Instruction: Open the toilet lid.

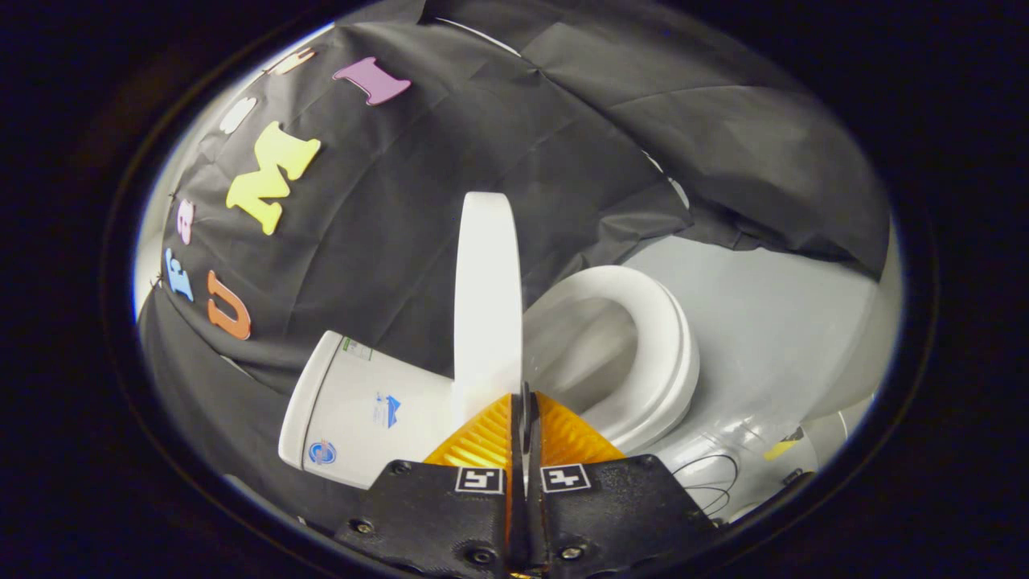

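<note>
**Lid raised, your gripper closed at its edge**

Your gripper [524,402] has its two fingers brought together, with only a thin slit left between them. The tips meet right at the lower edge of the toilet lid [487,297], and a sliver of something dark sits in that slit. You cannot tell from here whether both fingers truly press on the lid's rim or merely meet just below it.

The toilet lid stands raised and seen edge-on, a tall white band rising straight ahead of your fingertips, roughly in line with the gap between them. It is lifted well clear of the seat.

To one side of the lid lies the toilet seat [661,354], a white ring resting on the bowl, with the pale hollow of the bowl [583,354] visible through it. To the other side sits the white cistern [362,410], touching the base of the lid and carrying small stickers on its face.

Behind everything hangs the booth's black cloth wall [450,137]. Beyond the seat you see a pale floor [764,322], and some thin dark cables [711,478] lie on it near your finger on that side.
</note>
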`<state>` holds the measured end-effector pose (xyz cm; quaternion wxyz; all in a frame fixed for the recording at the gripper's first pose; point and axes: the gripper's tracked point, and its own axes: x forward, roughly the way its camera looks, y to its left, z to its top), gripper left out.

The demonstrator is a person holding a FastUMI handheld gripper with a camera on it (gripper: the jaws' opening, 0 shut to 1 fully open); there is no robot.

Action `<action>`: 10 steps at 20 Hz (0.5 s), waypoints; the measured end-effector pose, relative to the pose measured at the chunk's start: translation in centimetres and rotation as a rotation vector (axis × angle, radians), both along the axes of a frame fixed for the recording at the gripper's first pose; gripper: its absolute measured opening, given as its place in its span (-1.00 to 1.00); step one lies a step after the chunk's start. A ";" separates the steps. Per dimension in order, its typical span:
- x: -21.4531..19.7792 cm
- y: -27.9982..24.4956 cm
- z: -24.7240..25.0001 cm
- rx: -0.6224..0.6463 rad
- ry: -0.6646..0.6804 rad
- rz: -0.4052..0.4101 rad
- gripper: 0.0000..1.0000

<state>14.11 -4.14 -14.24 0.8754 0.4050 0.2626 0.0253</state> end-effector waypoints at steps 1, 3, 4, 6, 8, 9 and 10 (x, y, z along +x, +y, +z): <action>-0.1 -0.1 0.1 -0.005 0.002 -0.001 -0.91; -0.2 0.1 0.4 -0.012 0.001 -0.004 -0.91; -0.3 0.2 0.5 -0.019 0.001 -0.004 -0.92; -0.3 0.5 0.9 -0.043 -0.004 -0.002 -0.92; -0.3 0.9 1.4 -0.060 -0.006 -0.001 -0.92; -0.4 1.3 1.7 -0.066 -0.010 0.001 -0.92; -0.5 1.3 2.0 -0.071 -0.011 0.005 -0.92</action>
